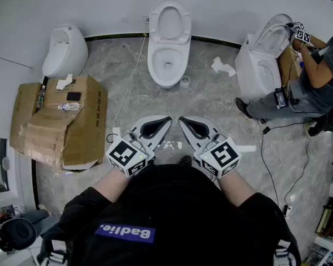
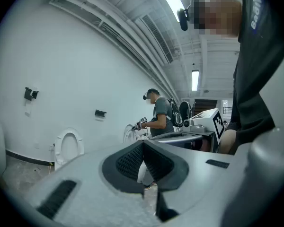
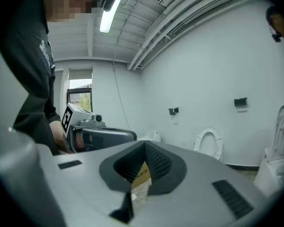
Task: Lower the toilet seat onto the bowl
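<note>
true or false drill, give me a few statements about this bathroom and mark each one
1. The white ceramic toilet straight ahead, against the wall, has its white oval seat raised. True.
2. The left claw grips that seat. False: it is shut on nothing, held near the person's body and well short of the toilet.
3. A clear plastic bottle lies on the flattened brown cardboard. True.
4. The right claw has its jaws wide apart. False: they are together, with nothing held.
</note>
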### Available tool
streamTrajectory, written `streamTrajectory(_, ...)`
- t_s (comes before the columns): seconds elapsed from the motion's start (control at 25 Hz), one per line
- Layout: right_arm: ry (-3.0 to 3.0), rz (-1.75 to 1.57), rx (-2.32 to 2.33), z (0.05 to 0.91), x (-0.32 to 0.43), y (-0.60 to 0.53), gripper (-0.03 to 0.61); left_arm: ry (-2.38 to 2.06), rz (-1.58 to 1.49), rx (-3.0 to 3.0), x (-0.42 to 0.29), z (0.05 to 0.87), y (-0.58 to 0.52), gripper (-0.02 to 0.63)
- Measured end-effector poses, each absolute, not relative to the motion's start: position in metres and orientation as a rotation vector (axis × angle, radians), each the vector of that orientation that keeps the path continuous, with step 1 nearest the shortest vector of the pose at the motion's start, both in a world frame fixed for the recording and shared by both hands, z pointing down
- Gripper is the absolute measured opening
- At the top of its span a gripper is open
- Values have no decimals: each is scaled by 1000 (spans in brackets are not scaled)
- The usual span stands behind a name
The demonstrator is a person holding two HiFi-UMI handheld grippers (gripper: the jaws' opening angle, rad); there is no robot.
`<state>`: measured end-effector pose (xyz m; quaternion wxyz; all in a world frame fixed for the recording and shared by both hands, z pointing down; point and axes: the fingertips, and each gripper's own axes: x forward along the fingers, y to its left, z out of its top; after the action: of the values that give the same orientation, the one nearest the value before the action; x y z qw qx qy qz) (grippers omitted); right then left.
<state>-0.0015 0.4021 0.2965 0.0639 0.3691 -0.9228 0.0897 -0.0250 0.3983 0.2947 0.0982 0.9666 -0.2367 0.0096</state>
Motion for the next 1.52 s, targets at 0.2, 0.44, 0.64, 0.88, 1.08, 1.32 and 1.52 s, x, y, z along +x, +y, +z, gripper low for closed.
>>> streamTrajectory(0.2, -2791, 271, 1118, 293, -2, 404, 26, -699, 26, 2856, -25, 294, 402, 15)
streamTrajectory(0.44, -2795, 270, 1114, 293, -2, 405, 26, -706, 29, 2856, -25, 293, 404, 17)
streamTrajectory(0.64, -2807, 307, 1108, 294, 0, 403, 26, -717, 29, 2851, -23, 294, 403, 17)
streamTrajectory(0.88, -2830, 316, 1078, 291, 11, 399, 27, -751, 27, 2845, -12, 292, 396, 17)
streamTrajectory(1.08, -2862, 348, 1023, 293, 27, 396, 28, -783, 24, 2830, 8, 296, 395, 17)
streamTrajectory(1.32, -2867, 357, 994, 300, 44, 379, 27, -898, 44, 2841, 10, 297, 372, 17)
streamTrajectory(1.52, -2854, 356, 1014, 307, 41, 341, 26, -911, 34, 2836, -2, 301, 333, 17)
